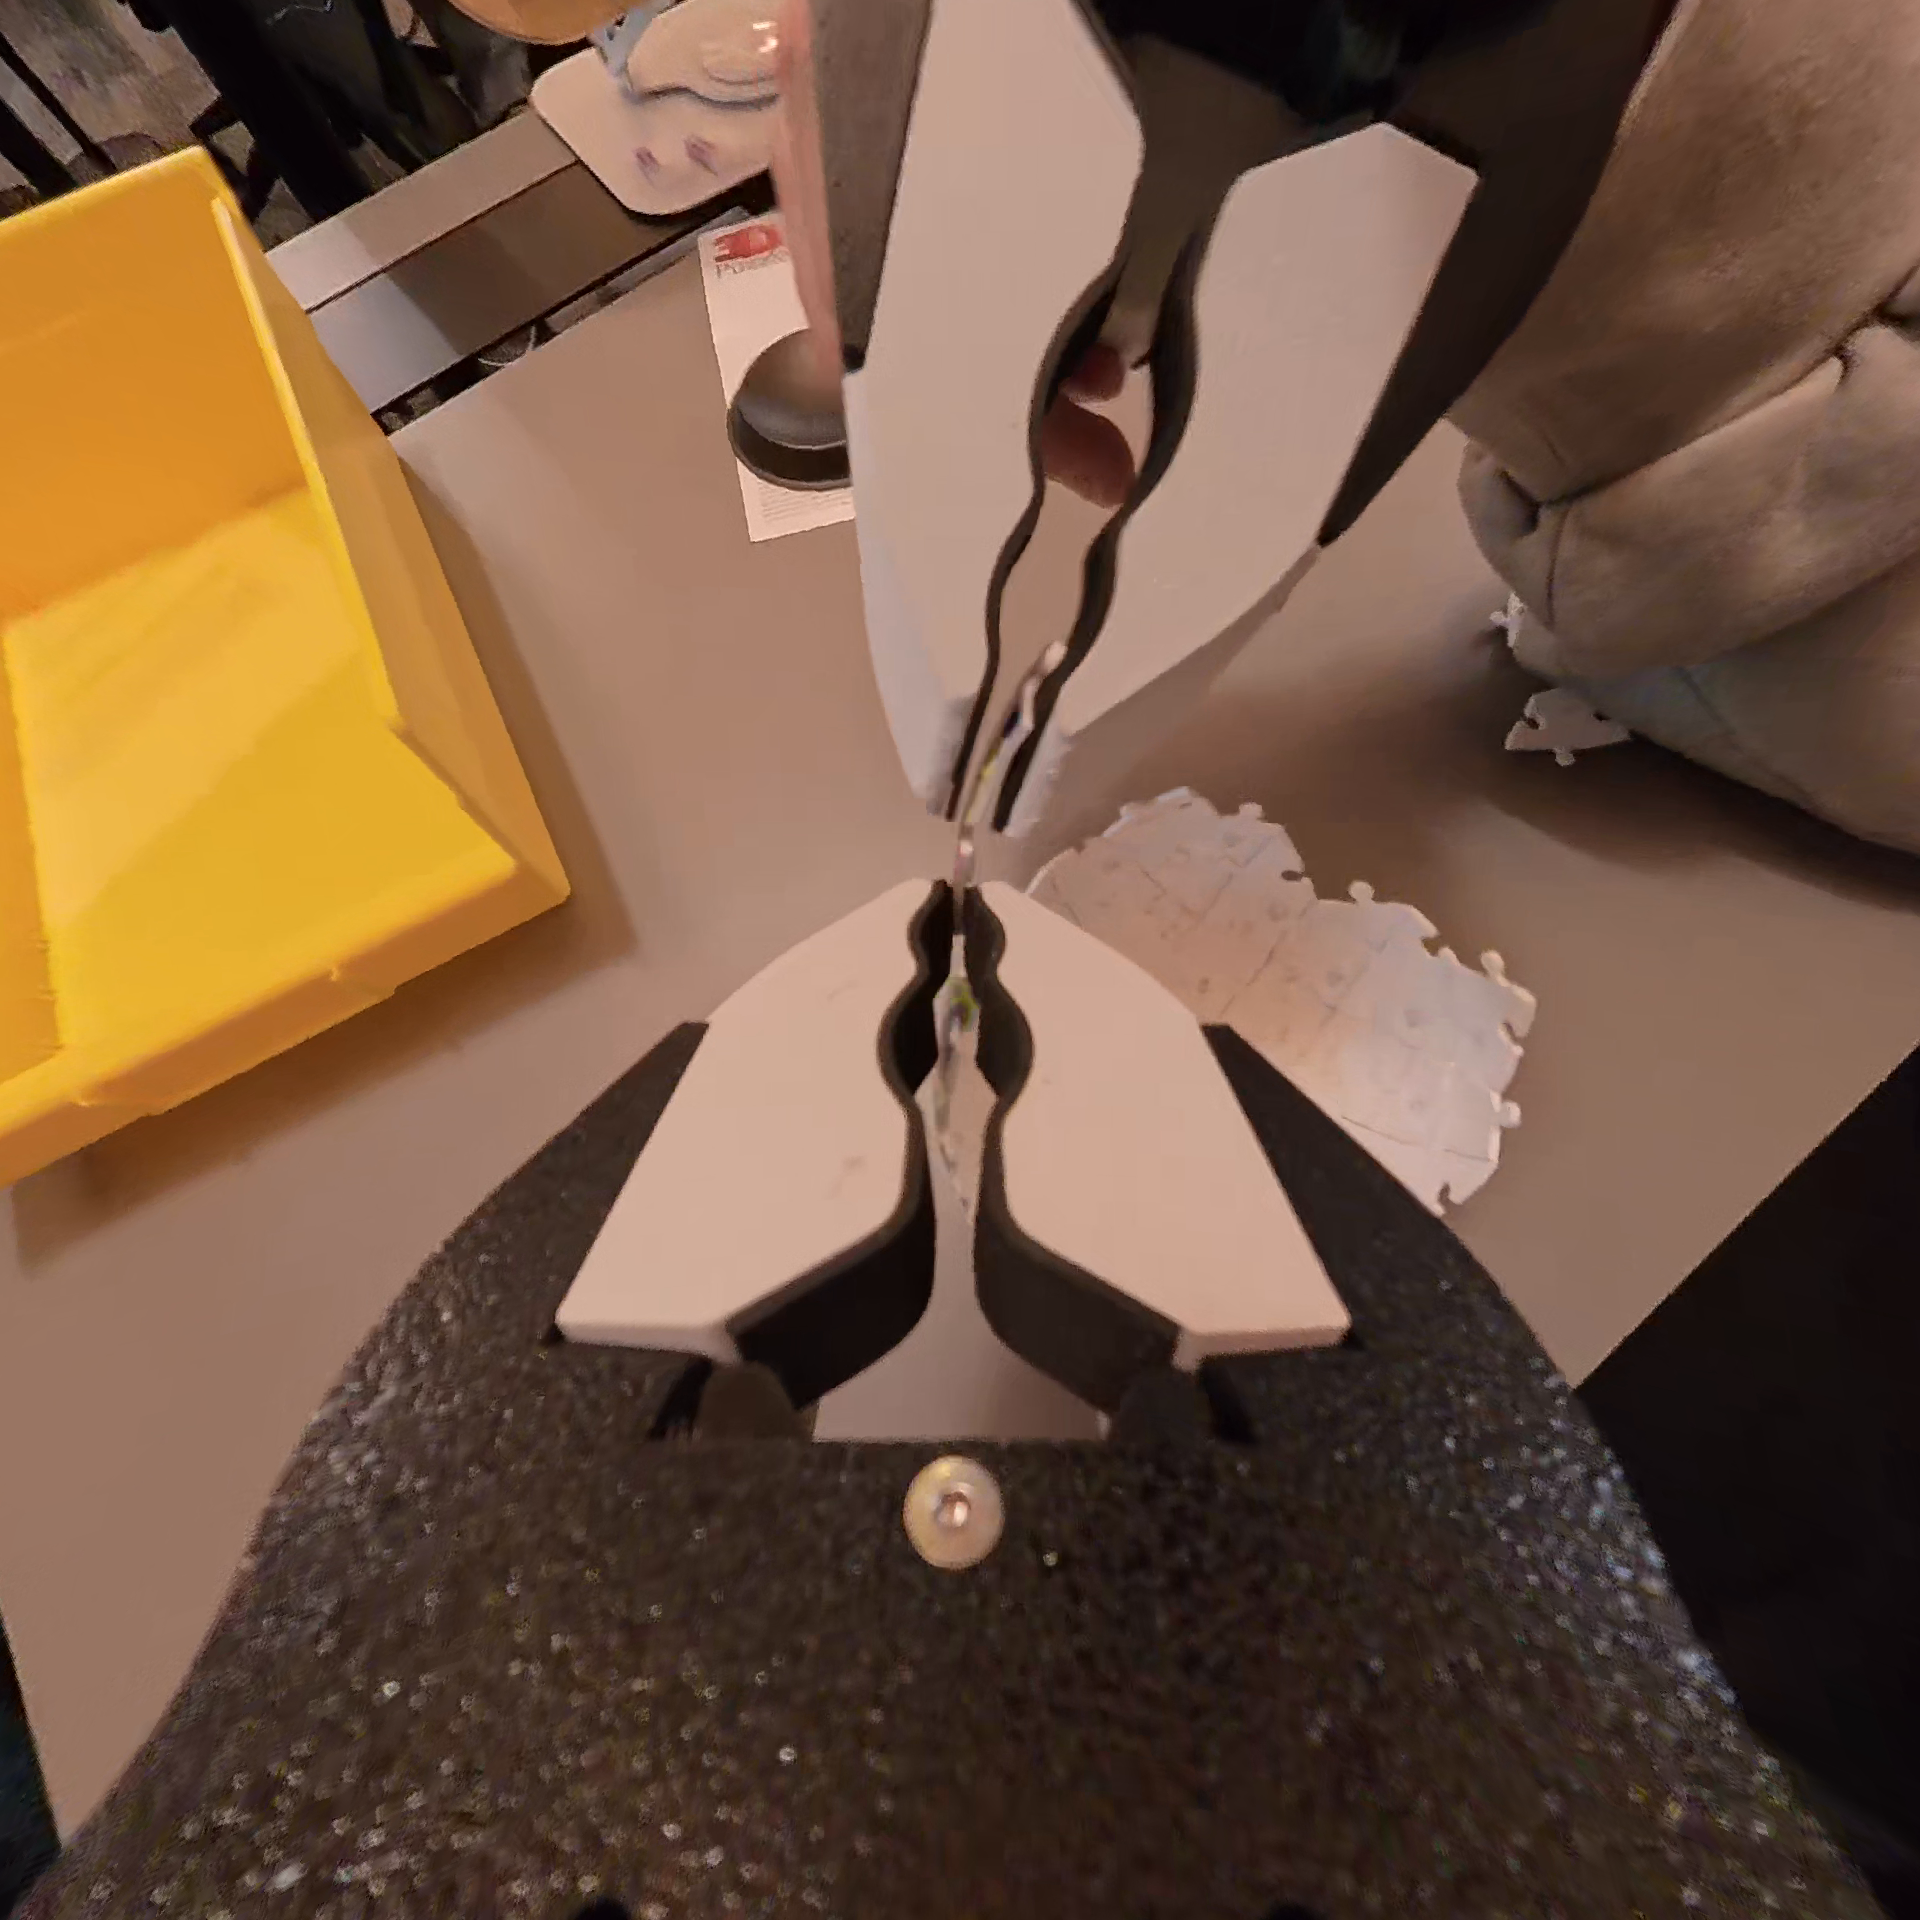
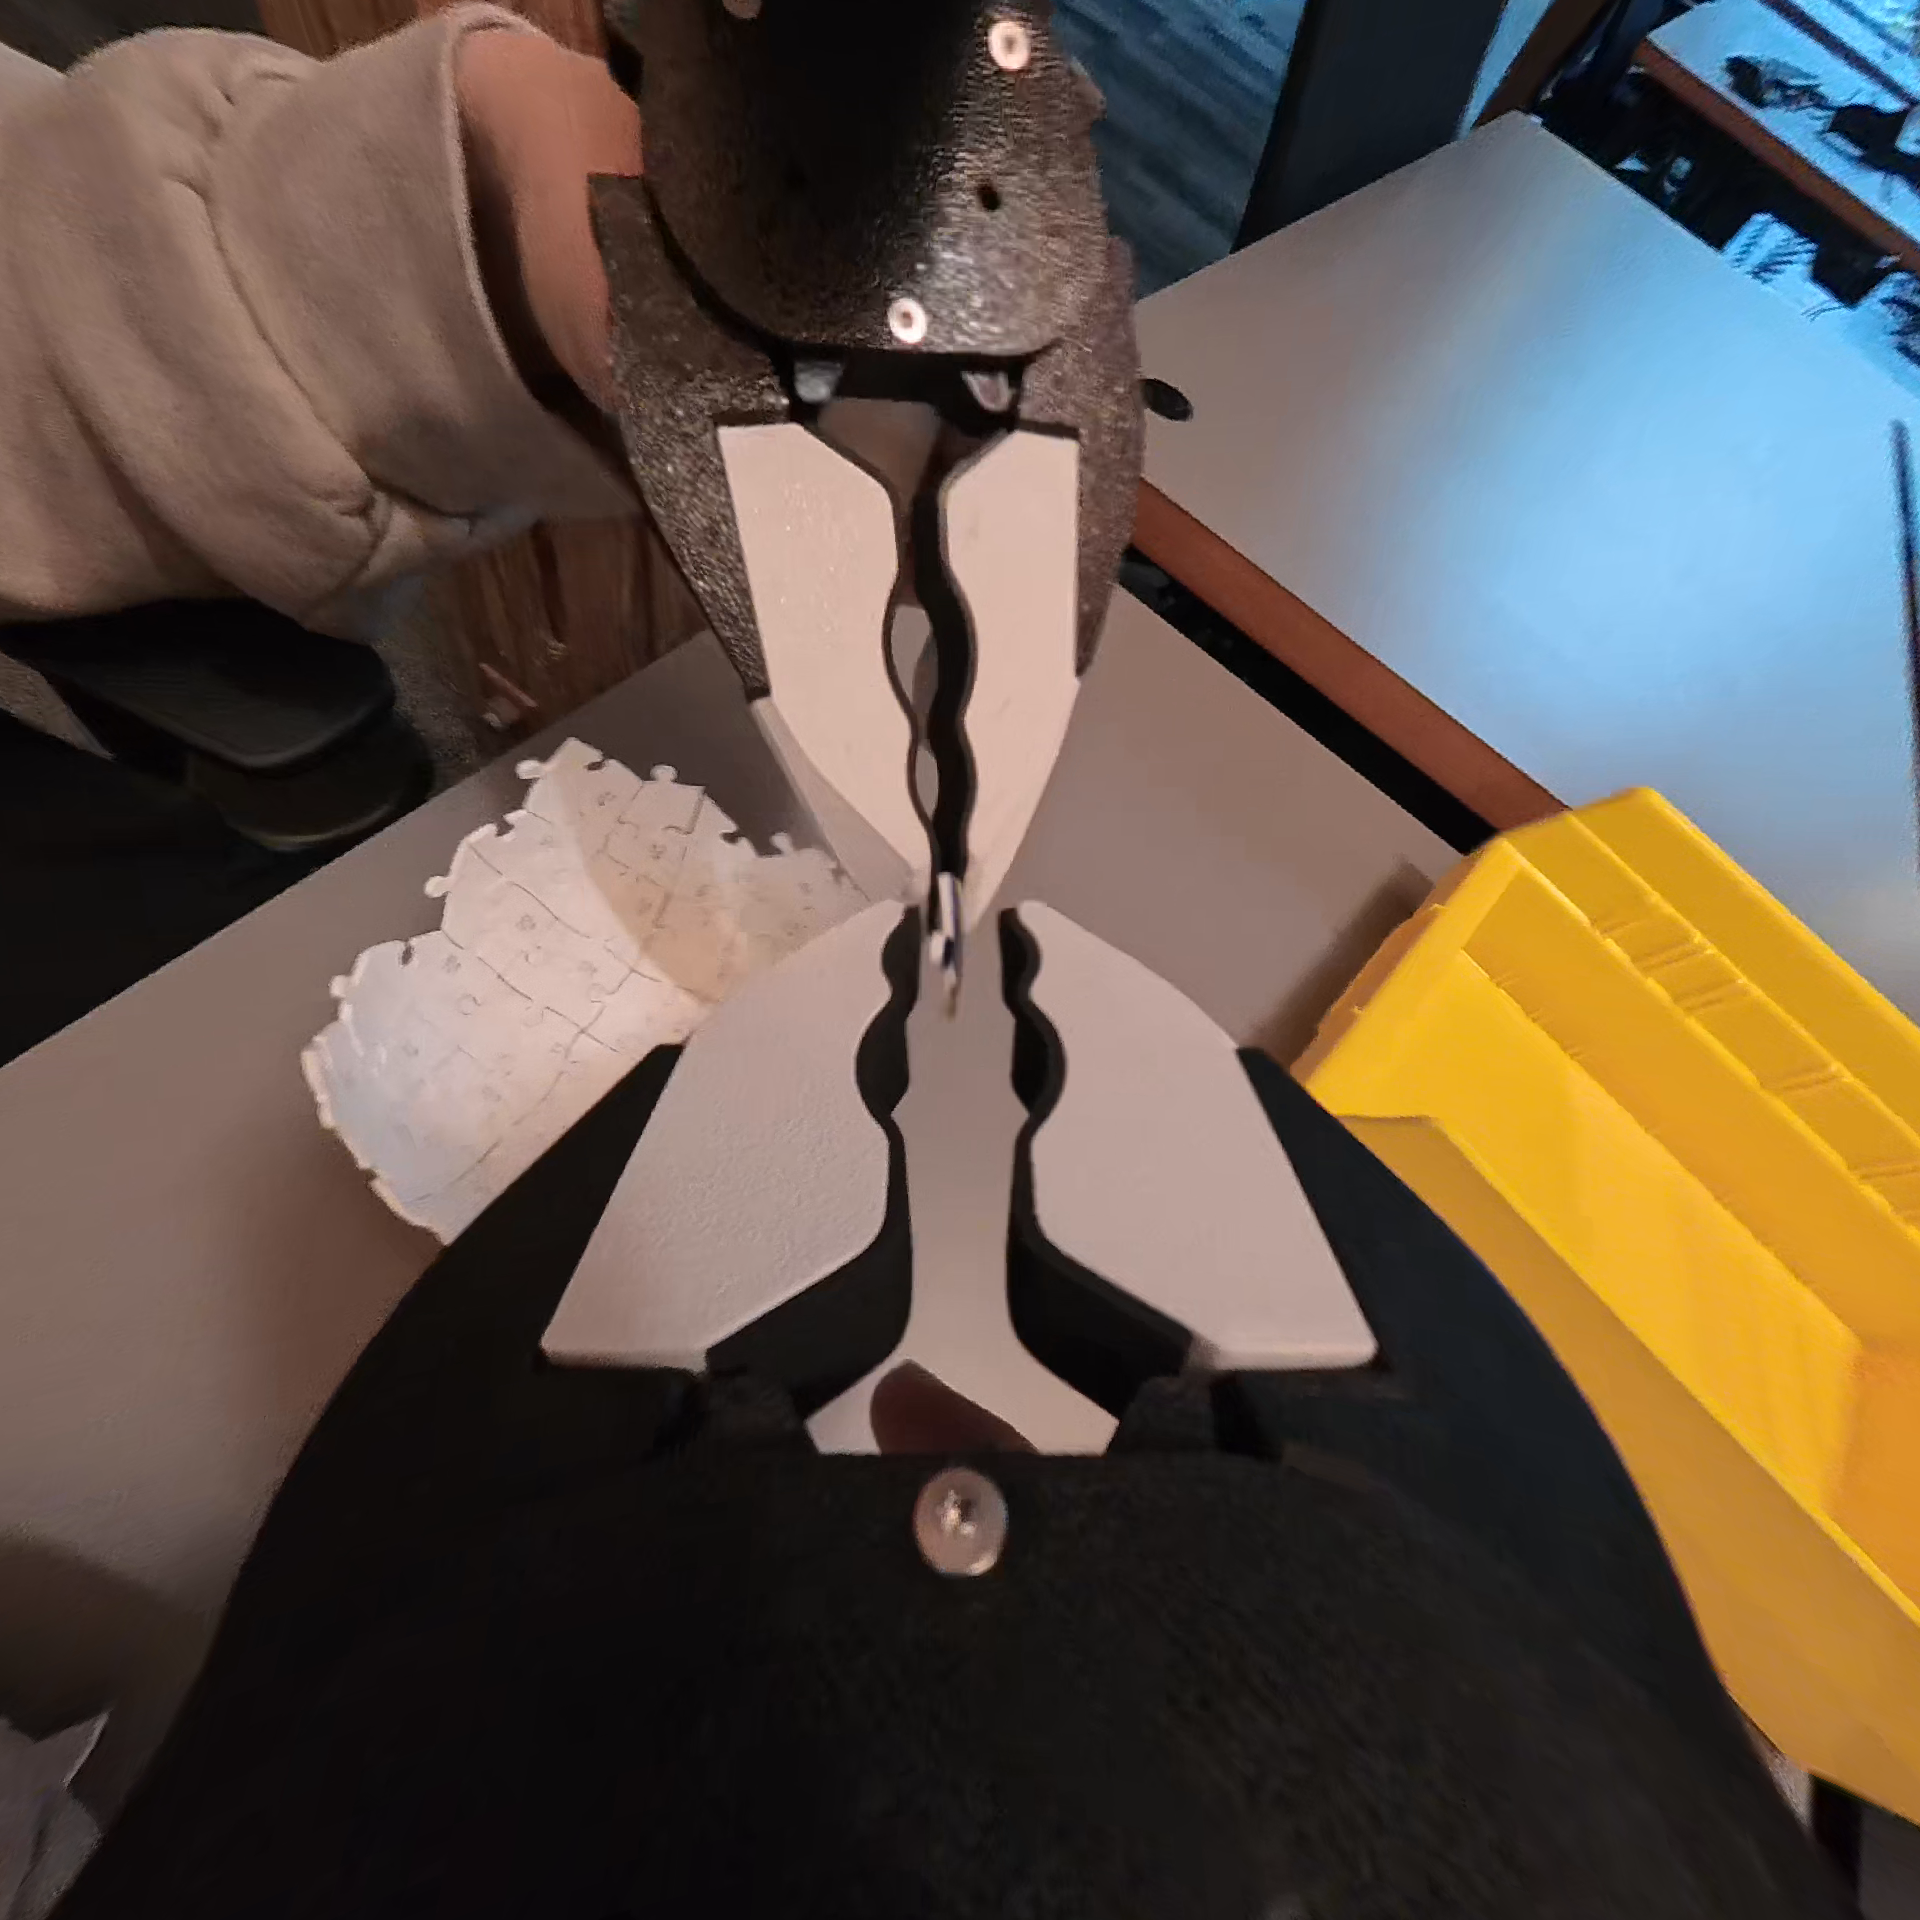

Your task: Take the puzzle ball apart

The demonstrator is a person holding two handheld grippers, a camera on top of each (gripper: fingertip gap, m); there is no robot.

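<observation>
A white, curved shell of joined puzzle ball pieces (image 1: 1299, 1008) lies on the grey table, inner side up; it also shows in the right wrist view (image 2: 540, 987). My left gripper (image 1: 954, 899) is shut on a small, thin puzzle piece (image 1: 958, 1013), seen edge-on above the table. In the right wrist view the left gripper (image 2: 943, 883) comes down from the top and the piece (image 2: 948, 951) hangs from its tips. My right gripper (image 2: 958, 920) meets it tip to tip, jaws slightly apart on either side of the piece. It reaches in from the top of the left wrist view (image 1: 977, 821).
A yellow plastic bin (image 1: 208, 675) stands left of the grippers, and on the right in the right wrist view (image 2: 1610, 1091). A leaflet with a round dark stand (image 1: 779, 416) lies farther back. A beige sleeve (image 1: 1714, 416) rests over a loose puzzle fragment (image 1: 1558, 727). The table edge (image 1: 1662, 1247) is close. Less than 4 cm separates the two grippers' tips. The loose puzzle fragment (image 1: 1558, 727) is about 25 cm from both grippers' fingertips.
</observation>
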